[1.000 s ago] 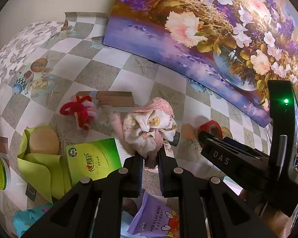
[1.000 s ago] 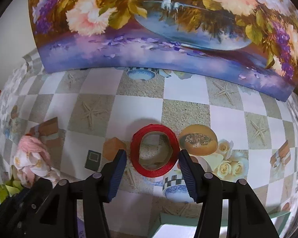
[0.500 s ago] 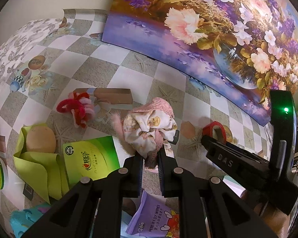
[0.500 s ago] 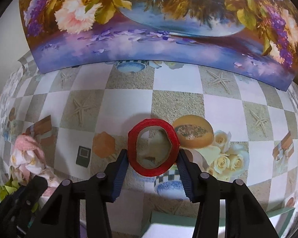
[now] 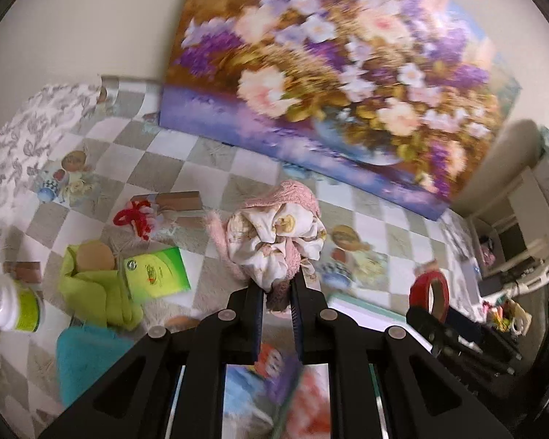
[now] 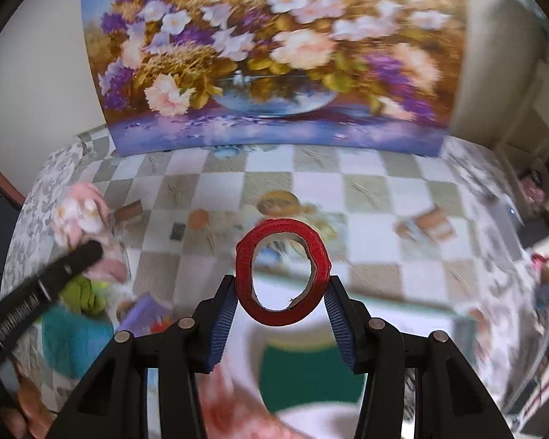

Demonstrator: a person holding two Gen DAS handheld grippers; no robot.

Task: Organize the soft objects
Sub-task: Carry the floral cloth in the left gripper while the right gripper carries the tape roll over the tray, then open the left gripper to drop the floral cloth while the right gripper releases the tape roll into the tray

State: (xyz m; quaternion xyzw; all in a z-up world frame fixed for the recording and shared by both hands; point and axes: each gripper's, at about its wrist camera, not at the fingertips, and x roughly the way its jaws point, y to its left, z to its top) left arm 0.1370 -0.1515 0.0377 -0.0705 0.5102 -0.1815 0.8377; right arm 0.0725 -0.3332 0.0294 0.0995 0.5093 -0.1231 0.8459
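Note:
My left gripper [image 5: 277,292] is shut on a pink and cream floral cloth bundle [image 5: 274,234] and holds it above the checkered table. My right gripper [image 6: 280,305] is shut on a red tape ring [image 6: 282,274], squeezed oval and lifted off the table. The ring also shows in the left wrist view [image 5: 429,289], and the bundle shows blurred in the right wrist view [image 6: 80,216]. A red and pink yarn tuft [image 5: 135,216] lies on the table to the left.
A flower painting [image 5: 329,73] leans on the back wall. At the left are a green box [image 5: 155,272], a lime cloth [image 5: 91,289], a teal cloth [image 5: 88,358] and a white bottle [image 5: 9,305]. A white, green-edged box [image 6: 303,358] sits below.
My right gripper closed on the red ring and lifted it off the table. Both grippers rose and pulled back; the left one carried the cloth bundle up with it.

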